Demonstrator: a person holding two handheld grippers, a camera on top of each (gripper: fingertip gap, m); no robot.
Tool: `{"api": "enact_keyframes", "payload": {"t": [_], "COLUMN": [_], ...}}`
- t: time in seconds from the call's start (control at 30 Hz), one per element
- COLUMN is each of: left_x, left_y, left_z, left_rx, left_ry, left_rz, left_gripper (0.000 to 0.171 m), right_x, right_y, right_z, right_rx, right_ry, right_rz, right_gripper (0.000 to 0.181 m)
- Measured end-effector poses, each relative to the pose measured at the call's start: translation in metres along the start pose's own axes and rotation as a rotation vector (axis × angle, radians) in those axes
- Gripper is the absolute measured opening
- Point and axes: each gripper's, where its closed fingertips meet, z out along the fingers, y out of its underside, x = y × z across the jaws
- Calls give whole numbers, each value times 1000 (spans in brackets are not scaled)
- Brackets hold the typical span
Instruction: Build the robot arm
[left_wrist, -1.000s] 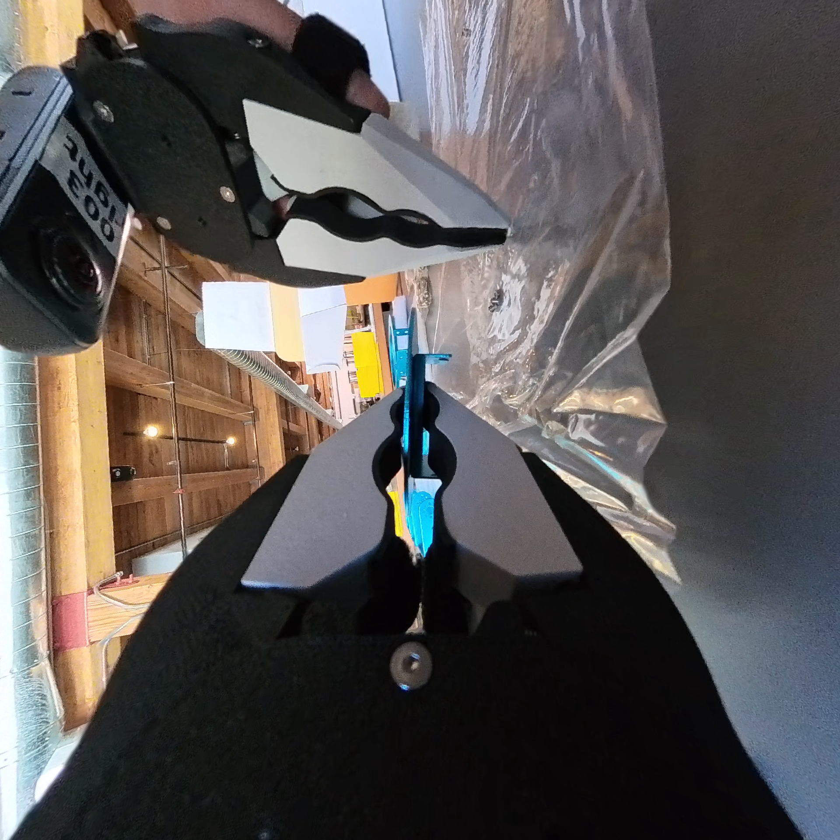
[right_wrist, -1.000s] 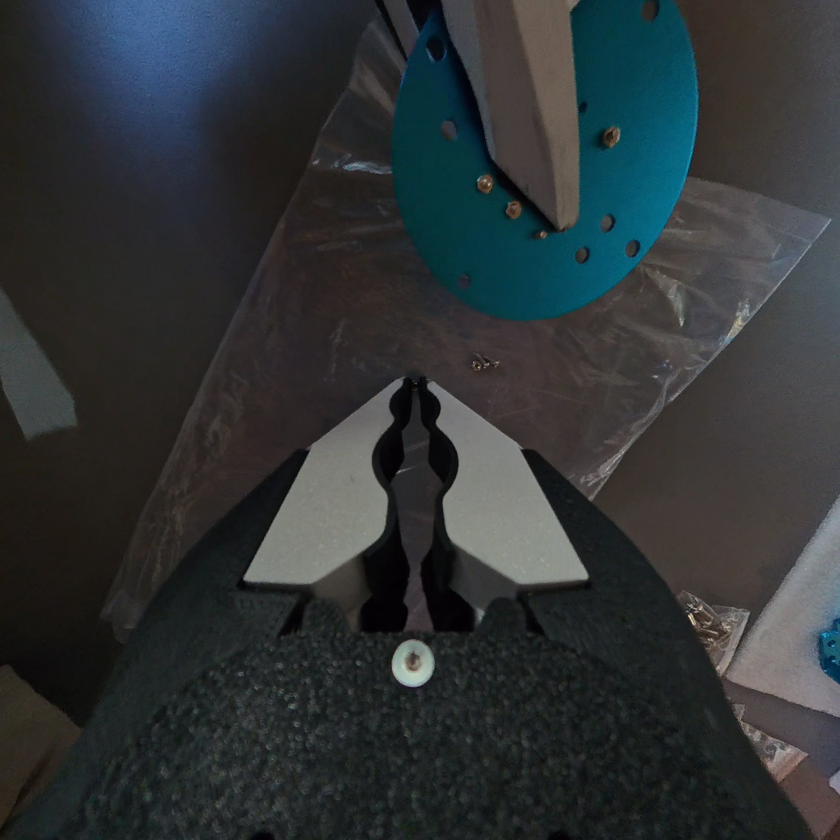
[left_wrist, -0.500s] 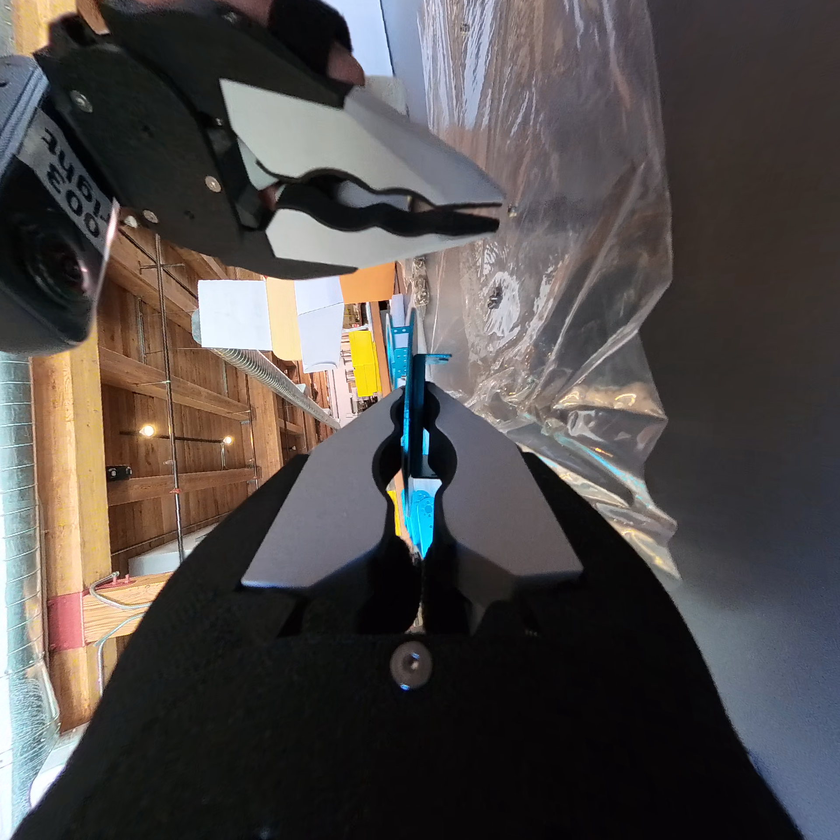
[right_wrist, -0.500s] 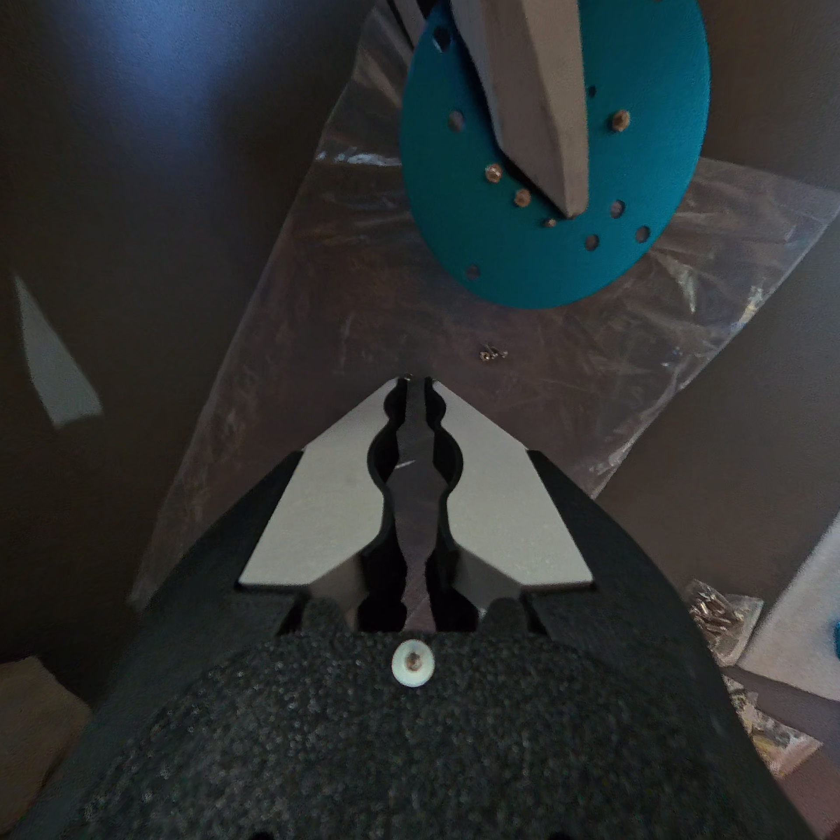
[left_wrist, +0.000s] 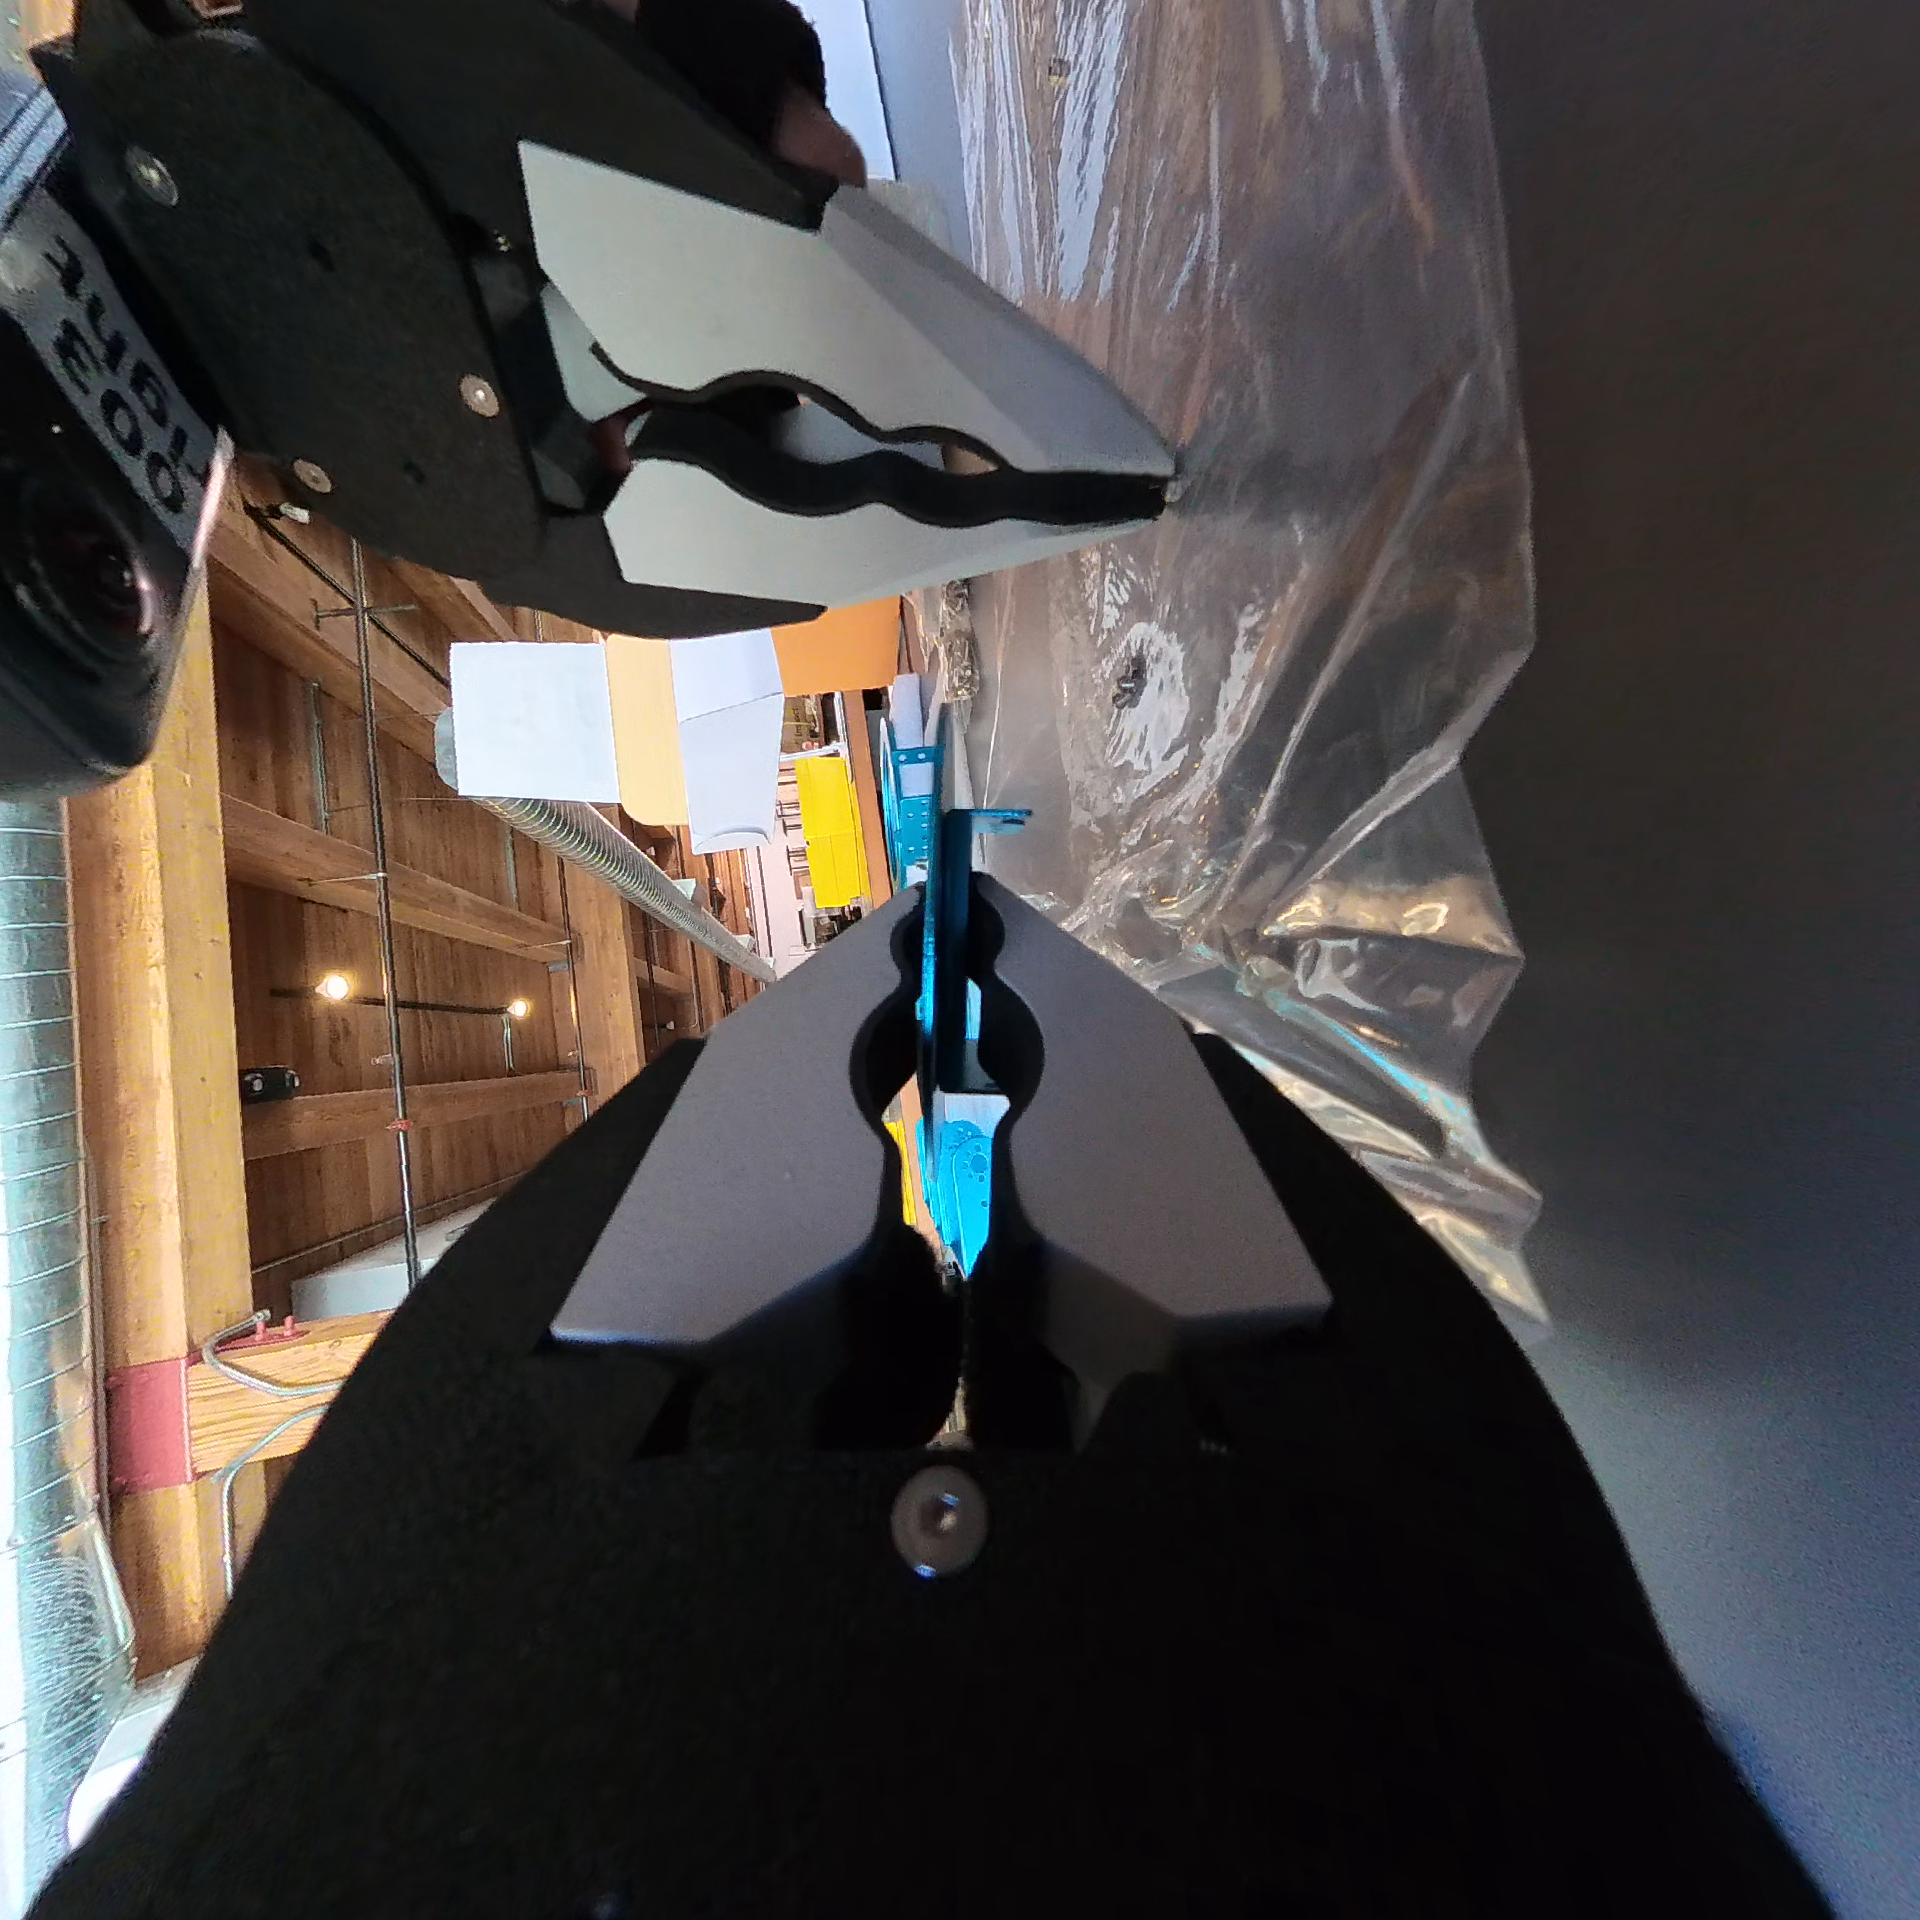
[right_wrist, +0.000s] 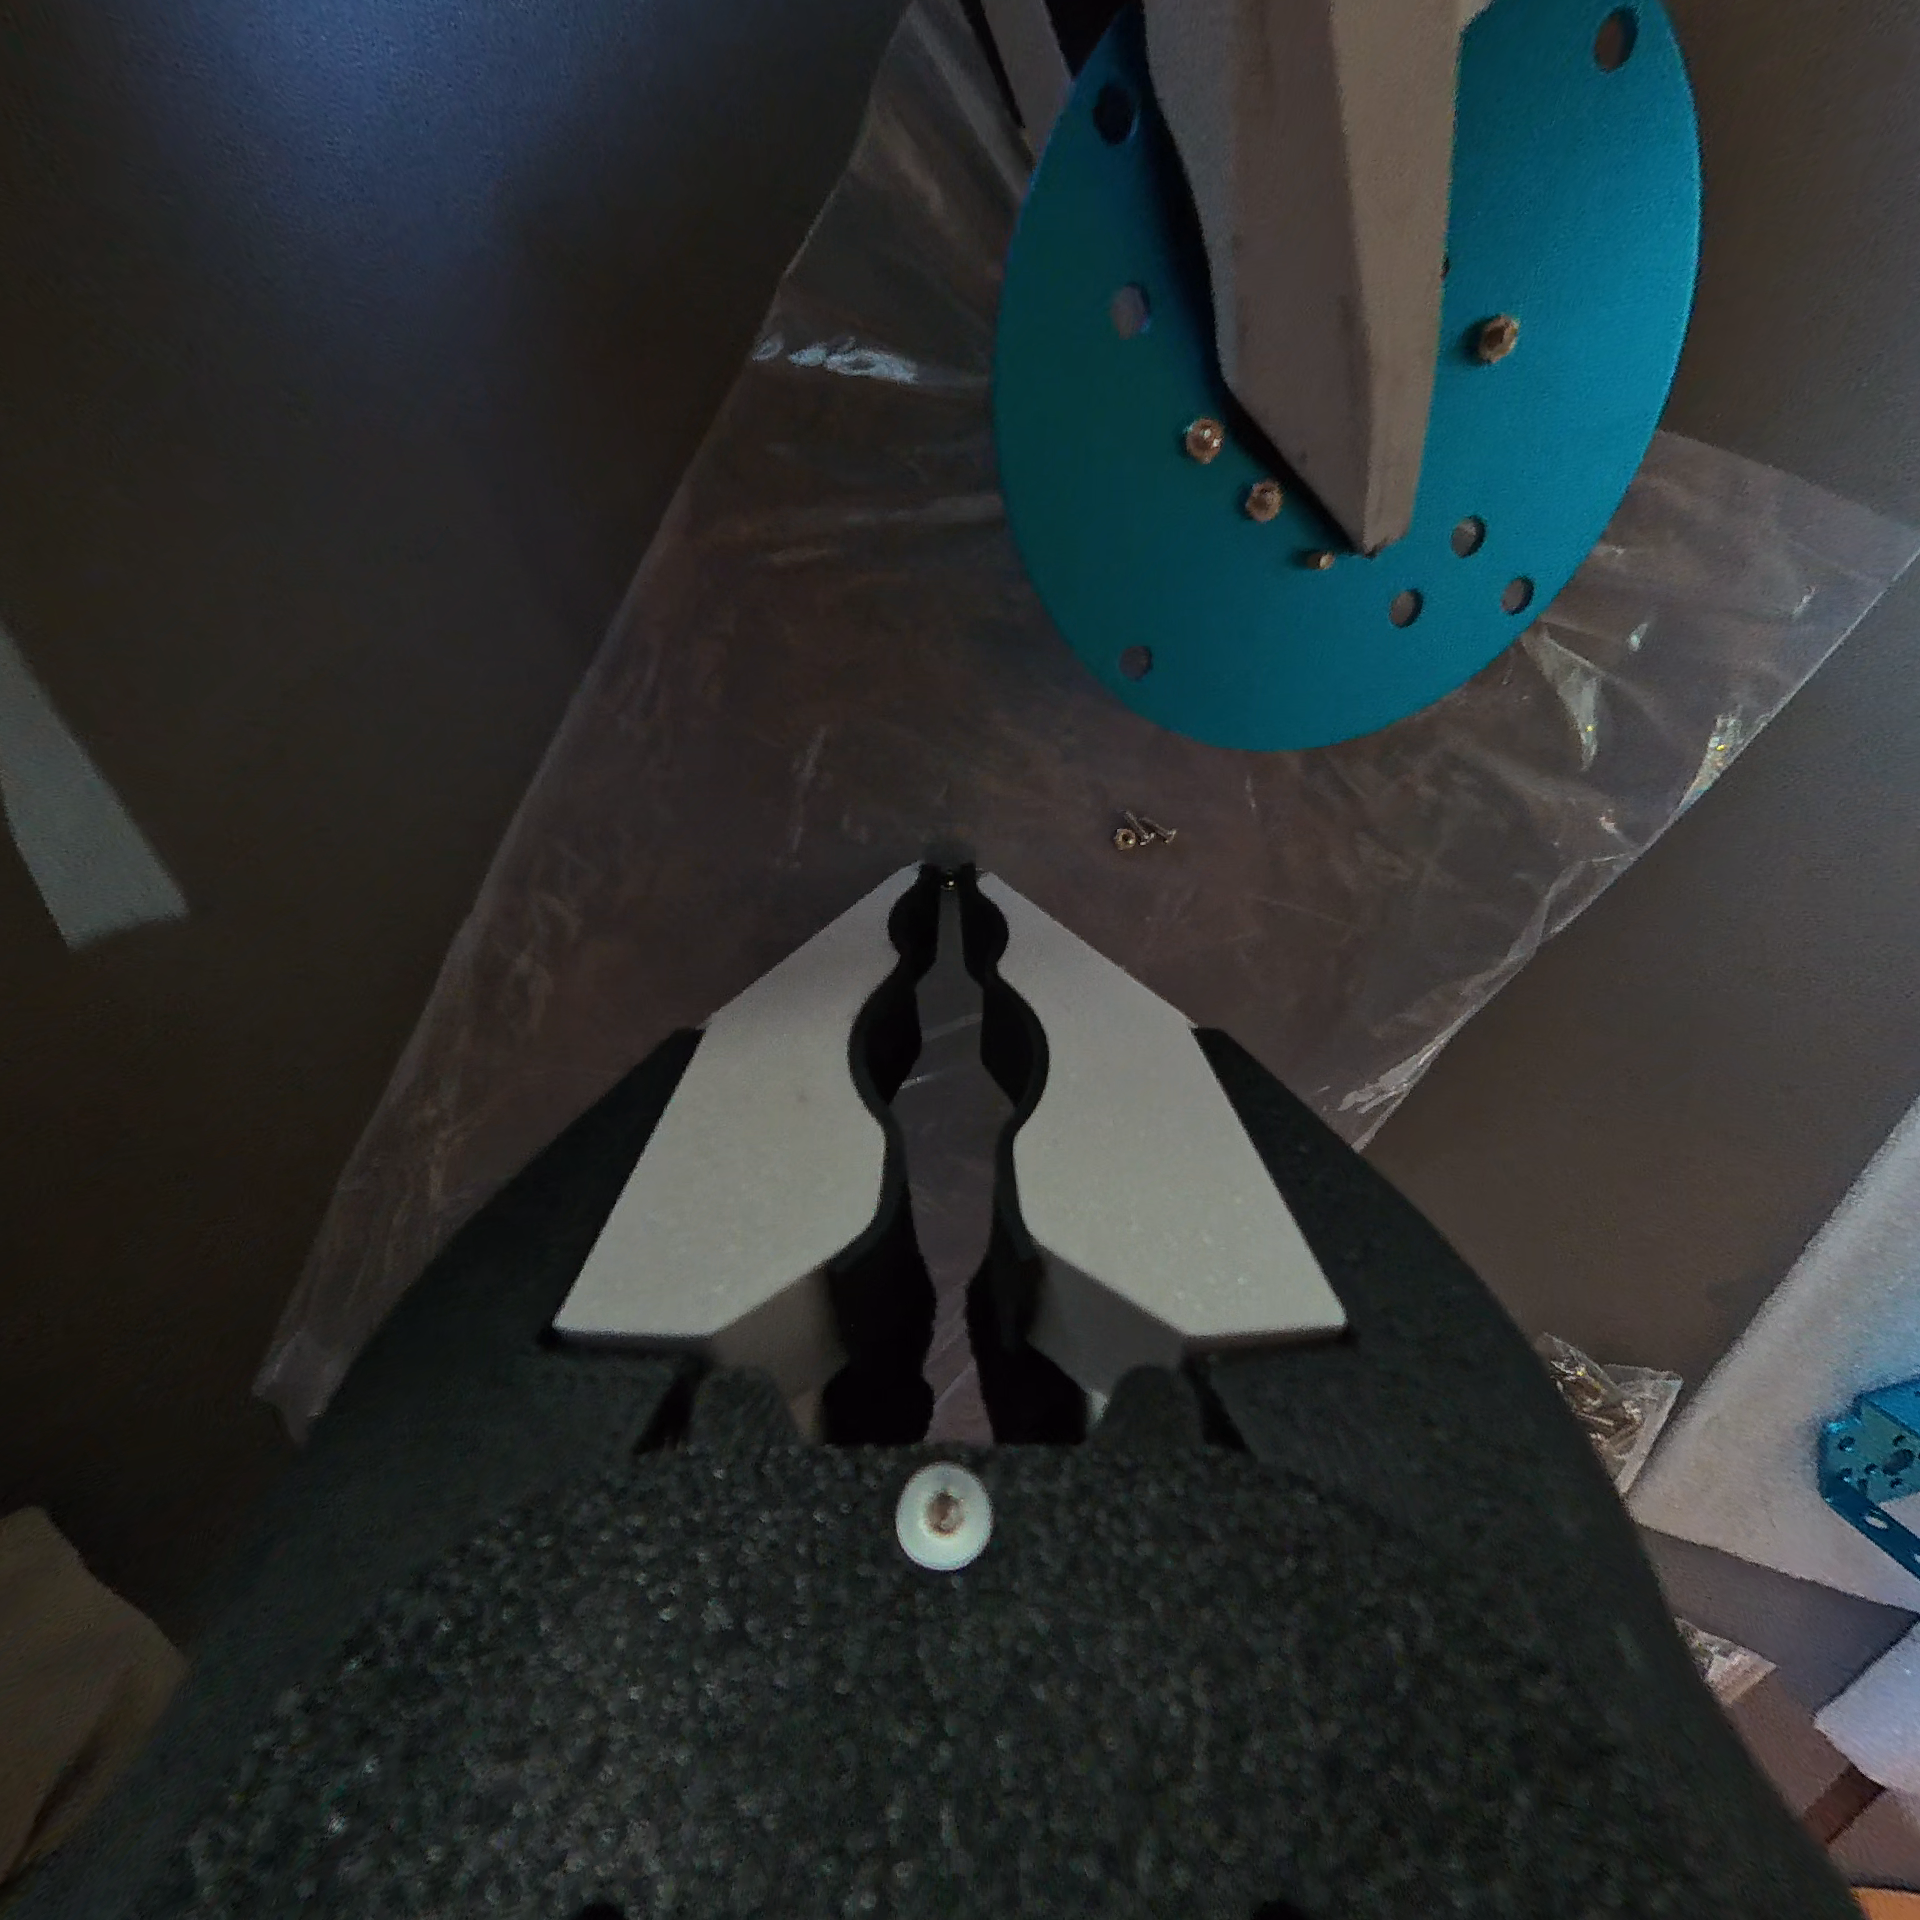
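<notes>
My left gripper (left_wrist: 945, 896) is shut on a blue round plate (left_wrist: 941, 935), which I see edge-on and upright. In the right wrist view the plate (right_wrist: 1247, 644) shows its face, with several holes and brass nuts (right_wrist: 1205, 436), and a left finger (right_wrist: 1340, 312) lies across it. My right gripper (right_wrist: 948, 875) is shut on a tiny dark screw at its tips, right at a clear plastic bag (right_wrist: 831, 644) on the dark table. It also shows in the left wrist view (left_wrist: 1158, 488), tips at the bag (left_wrist: 1299, 520). Loose screws (right_wrist: 1141, 831) lie on the bag close by.
A small bag of screws (right_wrist: 1600, 1403) and a white foam sheet (right_wrist: 1766, 1434) with a blue bracket (right_wrist: 1870, 1455) lie at the right. More blue parts (left_wrist: 914, 779) stand behind the plate. A gloved hand (left_wrist: 769, 62) holds the right gripper.
The right gripper has moved nearer to the plate, which now looks larger and farther right in its view. Its tips rose slightly, then came back to the bag. The left gripper has kept still.
</notes>
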Motion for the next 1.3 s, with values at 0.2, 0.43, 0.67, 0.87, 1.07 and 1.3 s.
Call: {"api": "enact_keyframes", "payload": {"t": [0.2,0.43,0.67,0.87,1.07,1.3], "left_x": [1,2,1,1,3,6], "left_y": [-2,-2,-1,-1,-1,-2], "left_z": [0,1,0,0,1,2], "left_rx": [3,2,0,2,0,-2], "left_ry": [2,5,5,5,10,18], "left_rz": [5,2,1,4,8,17], "left_gripper": [2,2,2,2,2,2], "right_x": [-1,6,-4,-5,-6,-7], "right_y": [-2,-1,-3,-4,-6,-4], "right_z": [0,-10,-1,1,2,2], "right_rx": [-8,3,-20,-22,-53,-147], "right_ry": [4,50,-1,-8,63,-51], "right_rz": [-25,-27,-14,-19,-90,21], "right_gripper": [2,0,7,5,2,2]}}
